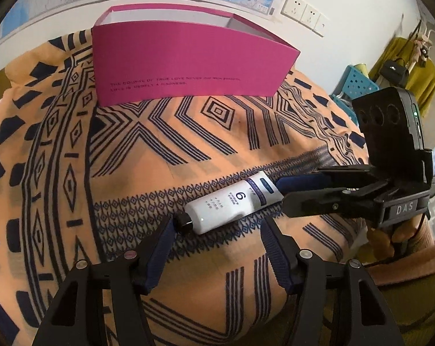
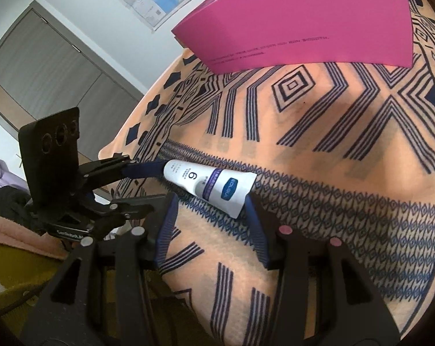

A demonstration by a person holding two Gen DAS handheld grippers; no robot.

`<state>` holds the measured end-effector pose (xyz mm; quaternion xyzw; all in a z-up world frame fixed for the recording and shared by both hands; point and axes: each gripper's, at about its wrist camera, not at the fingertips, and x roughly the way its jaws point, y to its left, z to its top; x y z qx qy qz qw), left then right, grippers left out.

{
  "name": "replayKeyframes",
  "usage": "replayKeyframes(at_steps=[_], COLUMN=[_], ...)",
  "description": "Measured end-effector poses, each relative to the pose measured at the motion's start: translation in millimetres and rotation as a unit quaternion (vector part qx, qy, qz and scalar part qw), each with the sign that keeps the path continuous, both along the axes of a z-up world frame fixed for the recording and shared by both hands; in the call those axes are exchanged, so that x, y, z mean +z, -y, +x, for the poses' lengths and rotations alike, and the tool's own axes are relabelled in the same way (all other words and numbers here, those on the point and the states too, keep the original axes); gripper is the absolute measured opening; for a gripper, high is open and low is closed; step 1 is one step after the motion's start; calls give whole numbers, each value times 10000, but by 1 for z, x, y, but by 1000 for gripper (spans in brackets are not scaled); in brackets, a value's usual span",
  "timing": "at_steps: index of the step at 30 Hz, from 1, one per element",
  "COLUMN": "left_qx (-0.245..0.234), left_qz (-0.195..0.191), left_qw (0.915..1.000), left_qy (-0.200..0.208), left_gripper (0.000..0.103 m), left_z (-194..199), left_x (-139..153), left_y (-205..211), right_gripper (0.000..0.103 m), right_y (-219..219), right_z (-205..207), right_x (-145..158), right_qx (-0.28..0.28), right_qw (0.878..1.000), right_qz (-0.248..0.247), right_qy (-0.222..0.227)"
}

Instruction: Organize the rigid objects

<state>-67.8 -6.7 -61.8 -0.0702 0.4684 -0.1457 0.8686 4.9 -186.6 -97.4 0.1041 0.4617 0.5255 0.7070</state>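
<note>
Between both claws, the tube's crimped end seems partly hidden.

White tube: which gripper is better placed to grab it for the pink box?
Either could; I lean right. The right gripper is open around the crimped end of the white tube. The left gripper is open by its cap. The pink box stands open beyond.

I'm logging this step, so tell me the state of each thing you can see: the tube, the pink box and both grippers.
white tube: lying flat on the patterned cloth, black cap on, not lifted.
pink box: upright on the cloth, open at the top, contents hidden.
left gripper: open, fingers at the tube's cap end.
right gripper: open, fingers either side of the tube's flat crimped end.
</note>
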Motion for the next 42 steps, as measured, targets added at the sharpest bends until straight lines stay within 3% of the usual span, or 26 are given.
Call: replayKeyframes(at_steps=[24, 42], left_qx=[16, 42], left_qz=[-23, 32], left_qw=[9999, 9997], left_qy=[105, 225], left_gripper=[62, 62], left_z=[47, 58], left_x=[-1, 6], left_y=[21, 26], right_gripper=[51, 52], right_y=[26, 30], right_z=[45, 52], right_x=[-3, 1], right_qx=[-874, -1089], right_qw=[9951, 9930], right_qz=[396, 409], right_qy=[-252, -215])
